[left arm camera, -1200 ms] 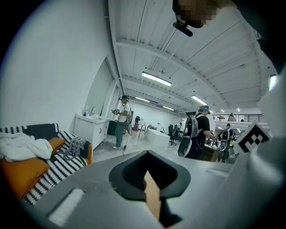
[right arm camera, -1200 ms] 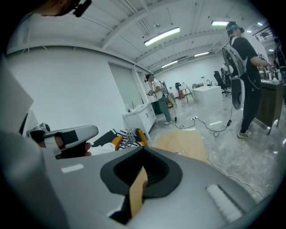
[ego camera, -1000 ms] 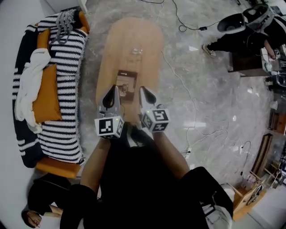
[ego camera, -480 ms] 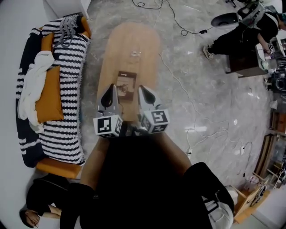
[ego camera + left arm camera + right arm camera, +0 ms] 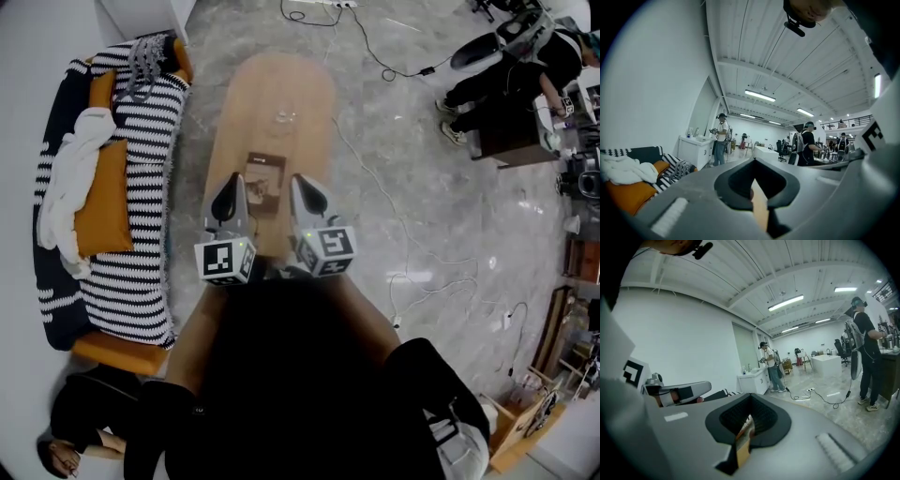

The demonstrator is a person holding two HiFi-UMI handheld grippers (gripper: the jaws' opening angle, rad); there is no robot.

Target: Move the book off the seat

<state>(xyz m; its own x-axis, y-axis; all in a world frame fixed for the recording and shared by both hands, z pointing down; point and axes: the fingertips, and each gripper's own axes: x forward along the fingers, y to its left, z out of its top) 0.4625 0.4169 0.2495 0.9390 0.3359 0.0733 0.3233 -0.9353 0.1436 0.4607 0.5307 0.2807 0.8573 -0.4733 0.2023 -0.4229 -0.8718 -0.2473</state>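
The brown book (image 5: 265, 178) lies flat on the long wooden coffee table (image 5: 291, 84), near its middle. In the head view my left gripper (image 5: 232, 183) and right gripper (image 5: 299, 183) hover side by side over the table's near end, on either side of the book's near edge, both shut and empty. The left gripper view shows the left gripper (image 5: 754, 185) with its jaws together, only a thin strip of table between them. Through the slit of the right gripper (image 5: 746, 423) a sliver of the book shows.
A sofa (image 5: 56, 300) with a black-and-white striped throw (image 5: 141, 169), orange cushions (image 5: 103, 202) and a white cloth (image 5: 70, 178) stands left of the table. A small clear object (image 5: 284, 117) sits on the table's far part. Cables (image 5: 375, 159) cross the floor; people stand at right.
Both grippers have risen a little above the table's near end and stay shut. The book has not moved.
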